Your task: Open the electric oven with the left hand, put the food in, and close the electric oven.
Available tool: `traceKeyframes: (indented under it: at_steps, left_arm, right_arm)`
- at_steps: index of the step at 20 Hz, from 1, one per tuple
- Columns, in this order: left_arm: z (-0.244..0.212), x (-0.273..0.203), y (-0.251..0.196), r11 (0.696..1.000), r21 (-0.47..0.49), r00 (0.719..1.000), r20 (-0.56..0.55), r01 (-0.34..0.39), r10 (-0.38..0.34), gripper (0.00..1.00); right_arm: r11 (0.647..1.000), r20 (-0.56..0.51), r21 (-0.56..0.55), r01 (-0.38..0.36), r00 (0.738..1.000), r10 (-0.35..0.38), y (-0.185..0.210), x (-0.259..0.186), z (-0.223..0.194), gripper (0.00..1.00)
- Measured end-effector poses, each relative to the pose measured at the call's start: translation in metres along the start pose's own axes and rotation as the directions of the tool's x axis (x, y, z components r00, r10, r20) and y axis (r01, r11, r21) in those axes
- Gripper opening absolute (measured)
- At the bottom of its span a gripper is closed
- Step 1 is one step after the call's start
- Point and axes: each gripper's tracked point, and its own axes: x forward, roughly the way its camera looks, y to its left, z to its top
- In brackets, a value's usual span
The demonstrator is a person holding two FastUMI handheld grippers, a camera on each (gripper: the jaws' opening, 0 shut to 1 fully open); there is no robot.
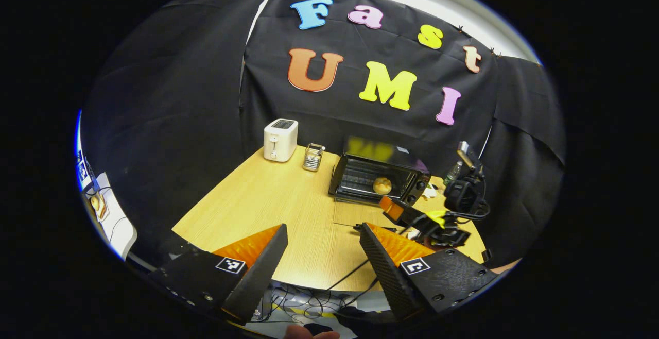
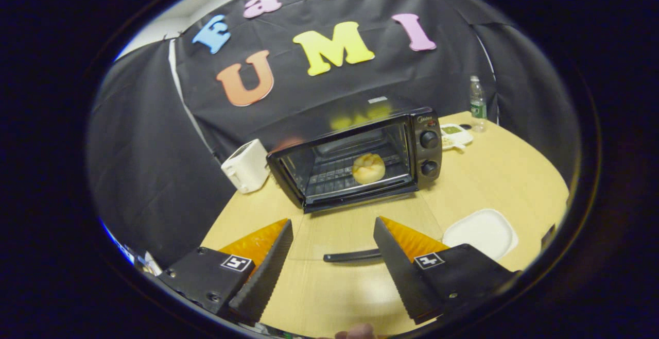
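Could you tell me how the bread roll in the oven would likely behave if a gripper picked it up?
The bread roll looks round and puffy, so probably light and squashable; a hard squeeze might dent it. Its domed shape could let it roll on the oven rack.

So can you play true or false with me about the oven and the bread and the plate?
1. The oven door is folded down open. True.
2. The bread roll lies on the white plate. False: it sits on the rack inside the oven, and the plate holds nothing.
3. The right gripper is squeezing the roll. False: it is open, back from the oven.
4. A white toaster stands on the table. True.
5. The left gripper is open. True.
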Motion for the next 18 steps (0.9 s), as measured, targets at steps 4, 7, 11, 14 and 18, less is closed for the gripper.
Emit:
traceKeyframes:
  at_steps: [4,7,11,14,18]
  left_arm:
    - [-0.007,0.020,-0.012,0.999,0.022,1.000,0.000,0.027,-0.027,0.94]
    - [-0.023,0.040,-0.027,0.998,0.027,0.998,-0.020,0.052,-0.052,0.93]
    - [-0.057,0.081,-0.052,0.996,0.031,0.993,-0.085,0.082,-0.079,0.94]
    - [-0.089,0.107,-0.074,0.991,0.060,0.986,-0.129,0.118,-0.109,0.95]
    - [-0.144,0.160,-0.086,0.994,0.062,0.983,-0.165,0.091,-0.079,0.95]
  right_arm:
    - [0.994,-0.002,-0.104,-0.026,1.000,0.026,-0.016,-0.057,0.002,0.97]
    - [0.987,-0.018,-0.156,-0.030,0.999,0.028,-0.031,-0.090,0.003,0.97]
    - [0.982,-0.024,-0.190,-0.013,1.000,0.008,-0.058,-0.118,0.013,0.97]
    - [0.976,-0.047,-0.216,0.008,0.999,-0.019,-0.085,-0.126,0.018,0.97]
    - [0.969,-0.047,-0.238,0.071,0.995,-0.084,-0.129,-0.129,0.033,0.97]
